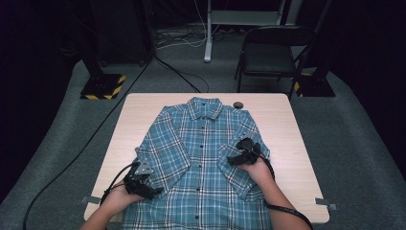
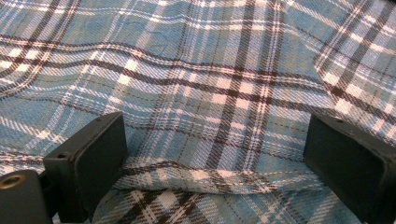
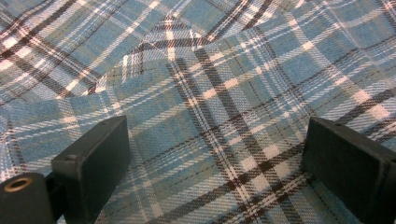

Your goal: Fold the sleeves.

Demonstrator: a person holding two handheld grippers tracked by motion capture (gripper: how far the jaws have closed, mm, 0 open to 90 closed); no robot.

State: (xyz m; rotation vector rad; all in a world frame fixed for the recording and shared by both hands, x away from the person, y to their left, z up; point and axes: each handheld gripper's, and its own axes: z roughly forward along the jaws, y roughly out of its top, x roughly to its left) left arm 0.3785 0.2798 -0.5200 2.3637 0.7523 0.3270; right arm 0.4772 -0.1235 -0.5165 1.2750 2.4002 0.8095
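Note:
A blue plaid short-sleeved shirt (image 1: 203, 158) lies flat and buttoned on the table, collar at the far side. My left gripper (image 1: 154, 192) rests over the shirt's left sleeve hem near the front. In the left gripper view its jaws stand wide apart over the plaid cloth (image 2: 219, 93), with a folded hem edge (image 2: 187, 179) between them. My right gripper (image 1: 233, 159) sits on the right sleeve. In the right gripper view its jaws are likewise wide apart above rumpled cloth (image 3: 210, 93), gripping nothing.
The light wooden table (image 1: 282, 124) has bare margins left and right of the shirt. A small dark round object (image 1: 238, 104) lies near the collar. A black chair (image 1: 270, 52) and stand bases (image 1: 103, 86) are on the floor beyond.

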